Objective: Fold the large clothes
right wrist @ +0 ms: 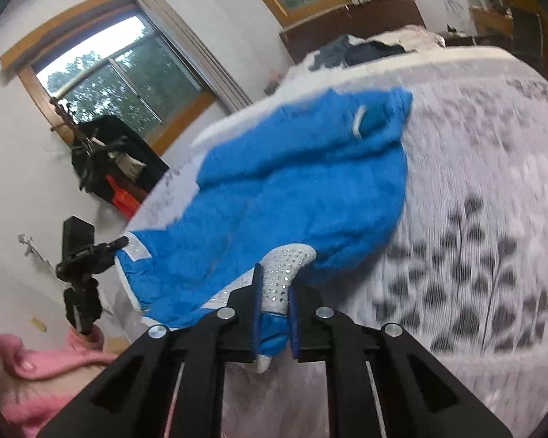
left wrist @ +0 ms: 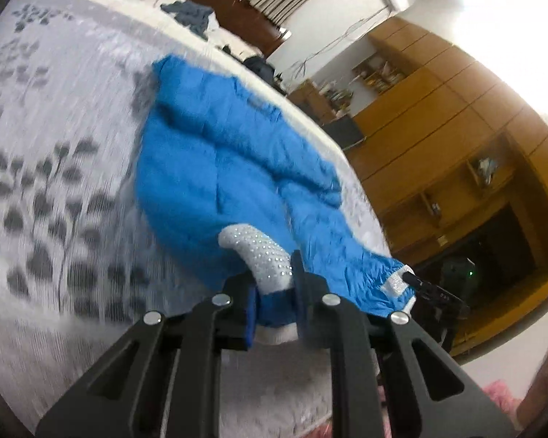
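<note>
Blue garment (left wrist: 215, 168), white studded trim (left wrist: 259, 255), crumpled on bedspread, near edge lifted.

My pads cover the pinched edge of the blue jacket (left wrist: 215, 168). The leaf-print bedspread (left wrist: 54, 182) smears with blur, and the heap by the headboard (right wrist: 365, 49) is perhaps clothes.

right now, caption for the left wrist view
Left gripper clamps the blue garment's studded white trim above the patterned bedspread.

Black hand-held gripper (left wrist: 276, 304), silver screws, blue pads.
</note>
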